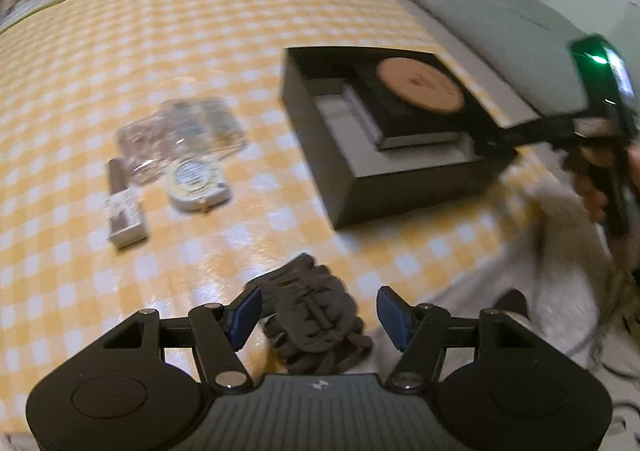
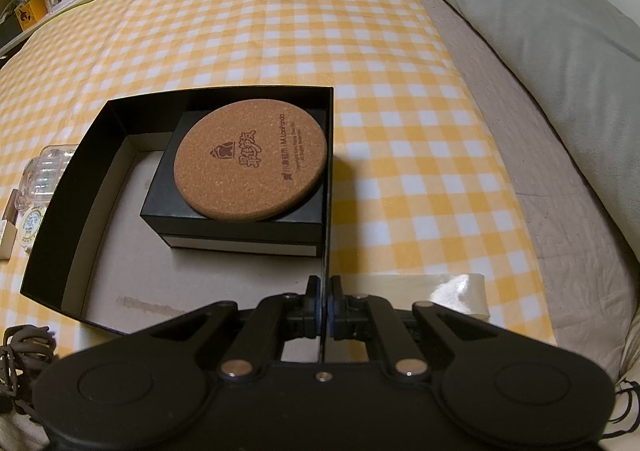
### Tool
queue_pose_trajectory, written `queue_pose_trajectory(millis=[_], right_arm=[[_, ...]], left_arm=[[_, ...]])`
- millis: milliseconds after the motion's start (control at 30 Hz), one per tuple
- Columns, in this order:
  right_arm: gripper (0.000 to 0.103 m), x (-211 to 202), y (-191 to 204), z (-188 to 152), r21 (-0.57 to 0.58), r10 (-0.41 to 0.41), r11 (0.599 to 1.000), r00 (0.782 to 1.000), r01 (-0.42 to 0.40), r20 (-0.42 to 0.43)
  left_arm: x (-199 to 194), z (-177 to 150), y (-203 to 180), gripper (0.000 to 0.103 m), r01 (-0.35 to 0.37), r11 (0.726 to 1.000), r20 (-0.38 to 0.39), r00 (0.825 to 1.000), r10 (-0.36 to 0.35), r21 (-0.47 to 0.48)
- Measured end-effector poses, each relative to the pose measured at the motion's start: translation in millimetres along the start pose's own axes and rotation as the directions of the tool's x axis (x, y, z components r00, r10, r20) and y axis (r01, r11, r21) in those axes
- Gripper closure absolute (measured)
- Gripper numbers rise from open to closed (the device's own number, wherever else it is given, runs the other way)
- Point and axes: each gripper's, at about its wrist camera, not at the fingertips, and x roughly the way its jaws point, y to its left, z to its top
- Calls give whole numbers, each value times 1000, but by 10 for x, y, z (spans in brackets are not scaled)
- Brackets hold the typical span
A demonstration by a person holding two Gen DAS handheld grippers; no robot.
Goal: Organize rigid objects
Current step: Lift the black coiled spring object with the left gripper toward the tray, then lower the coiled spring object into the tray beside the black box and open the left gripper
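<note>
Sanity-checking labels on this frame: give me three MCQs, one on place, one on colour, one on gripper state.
1. Where does the cork coaster lie?
A. on the small black box inside the big box
B. on the cloth beside the box
C. on the pillow

2. The checks on the tablecloth are:
A. blue and white
B. yellow and white
C. red and black

3. The right gripper is:
A. wide open over the coaster
B. shut on the big black box wall
C. holding the pillow

Key: 1 A, the coaster rests on the small box; 2 B, both views show it; 3 B, pads pinch the near wall's edge.
</note>
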Motion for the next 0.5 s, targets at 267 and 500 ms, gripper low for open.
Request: queue_pose_trajectory(millis=[267, 500], right_arm=[[99, 8, 7, 2, -4, -2, 1000, 1000, 2, -2], [99, 9, 9, 0, -3, -2, 1000, 1000, 2, -2]], left_arm=[[214, -67, -56, 40, -132, 982, -45, 991, 128, -132], [192, -118, -177, 50, -153, 985, -10, 988, 153, -80]])
